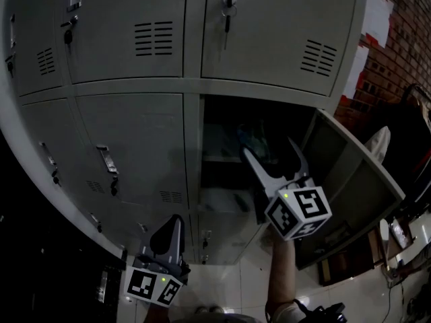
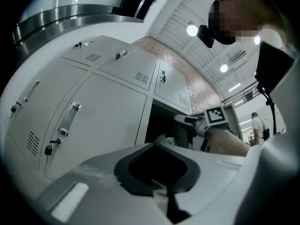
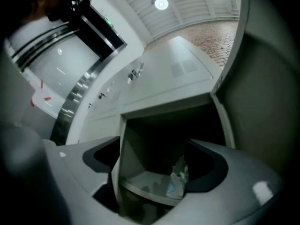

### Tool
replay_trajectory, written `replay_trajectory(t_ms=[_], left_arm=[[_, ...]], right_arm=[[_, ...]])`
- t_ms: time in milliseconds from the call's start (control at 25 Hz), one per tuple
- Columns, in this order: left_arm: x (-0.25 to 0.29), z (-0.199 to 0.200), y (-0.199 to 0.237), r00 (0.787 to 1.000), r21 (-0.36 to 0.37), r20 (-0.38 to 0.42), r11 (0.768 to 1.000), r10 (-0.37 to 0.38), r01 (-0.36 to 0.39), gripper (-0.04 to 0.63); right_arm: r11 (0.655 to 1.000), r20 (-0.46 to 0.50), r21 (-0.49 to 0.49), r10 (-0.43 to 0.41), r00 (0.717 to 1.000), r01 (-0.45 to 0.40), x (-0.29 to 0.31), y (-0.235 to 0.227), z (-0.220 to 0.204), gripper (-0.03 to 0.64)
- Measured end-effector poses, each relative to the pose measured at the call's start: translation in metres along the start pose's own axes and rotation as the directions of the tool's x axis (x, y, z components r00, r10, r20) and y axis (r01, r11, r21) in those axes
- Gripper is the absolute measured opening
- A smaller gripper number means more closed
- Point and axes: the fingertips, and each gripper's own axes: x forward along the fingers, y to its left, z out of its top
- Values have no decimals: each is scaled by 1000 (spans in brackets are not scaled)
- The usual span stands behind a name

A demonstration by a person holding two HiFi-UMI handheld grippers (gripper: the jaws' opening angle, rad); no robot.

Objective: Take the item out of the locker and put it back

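Observation:
The open locker (image 1: 262, 123) is dark inside. A pale crumpled packet (image 3: 177, 182) lies on its shelf (image 3: 140, 185); it also shows faintly as the packet (image 1: 253, 138) in the head view and as the packet (image 2: 165, 138) in the left gripper view. My right gripper (image 1: 269, 148) points into the opening, its jaws wide open and empty (image 3: 154, 161), and the packet sits beyond them near the right jaw. My left gripper (image 1: 172, 229) hangs low at the left by the closed doors, and its jaws (image 2: 161, 184) meet with nothing between them.
The locker's door (image 1: 353, 180) swings out to the right of my right gripper. Closed grey lockers with handles (image 1: 106, 161) and keys (image 1: 229, 9) fill the left and top. A brick wall (image 1: 397, 46) and clutter stand at the far right. Tiled floor (image 1: 236, 281) lies below.

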Motion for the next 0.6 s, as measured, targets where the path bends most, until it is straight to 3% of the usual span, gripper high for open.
replay_trajectory(t_ms=[160, 280, 360, 400, 480, 600], left_arm=[[1, 4, -11, 1000, 4, 1, 1000, -31, 31, 5], [-3, -1, -22, 998, 14, -28, 999, -48, 48, 5], [-6, -7, -27, 998, 22, -53, 999, -47, 48, 5], [-6, -10, -28, 997, 20, -61, 999, -46, 48, 5], [-8, -16, -30, 996, 5, -76, 999, -48, 48, 5], [-9, -16, -34, 995, -2, -81, 999, -51, 51, 5]], right_arm=[[995, 72, 51, 79, 994, -82, -64, 40, 12, 425], [989, 22, 47, 138, 990, -138, -104, 67, -17, 417], [989, -16, 83, 122, 992, -120, -128, 74, -43, 384], [988, -30, 124, 97, 995, -93, -138, 73, -56, 329], [974, -59, 224, 47, 997, -32, -156, 68, -79, 3], [966, -95, 257, 22, 995, 3, -168, 69, -93, 2]])
